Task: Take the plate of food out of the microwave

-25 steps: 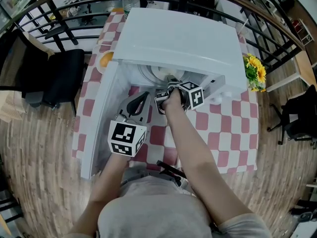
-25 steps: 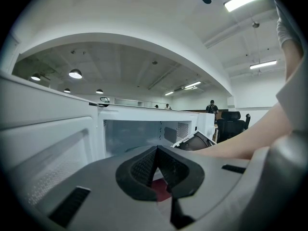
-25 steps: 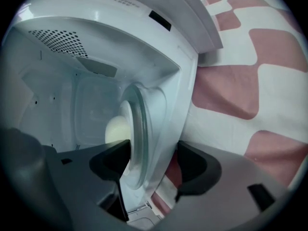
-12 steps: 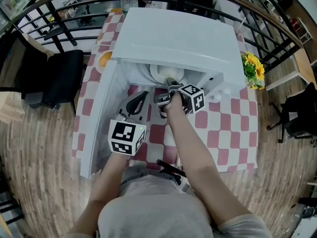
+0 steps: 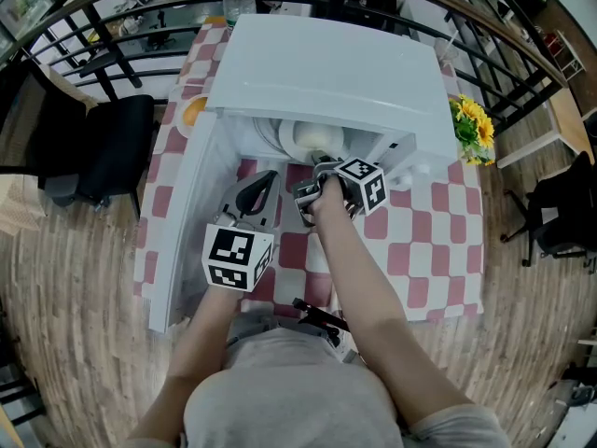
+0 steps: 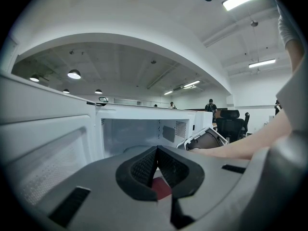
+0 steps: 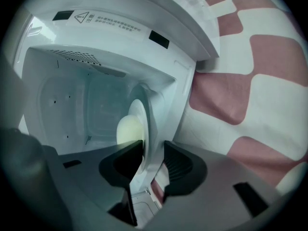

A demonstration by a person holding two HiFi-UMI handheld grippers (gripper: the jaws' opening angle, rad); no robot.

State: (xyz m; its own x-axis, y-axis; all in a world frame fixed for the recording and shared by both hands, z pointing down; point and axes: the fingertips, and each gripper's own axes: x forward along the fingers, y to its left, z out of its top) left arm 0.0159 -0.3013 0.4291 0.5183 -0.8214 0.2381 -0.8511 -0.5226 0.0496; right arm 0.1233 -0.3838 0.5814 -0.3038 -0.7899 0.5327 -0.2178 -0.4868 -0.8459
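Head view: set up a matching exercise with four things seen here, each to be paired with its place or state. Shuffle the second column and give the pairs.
Things:
1. white round plate carrying pale round food
2. bunch of yellow flowers
3. black office chair
4. left gripper

Places or states:
A. jaws together, nothing between them
B. on the red-and-white checked tablecloth, to the right of the microwave
C. inside the open white microwave
D. on the wooden floor, to the left of the table

Pairs: 1-C, 2-B, 3-D, 4-A
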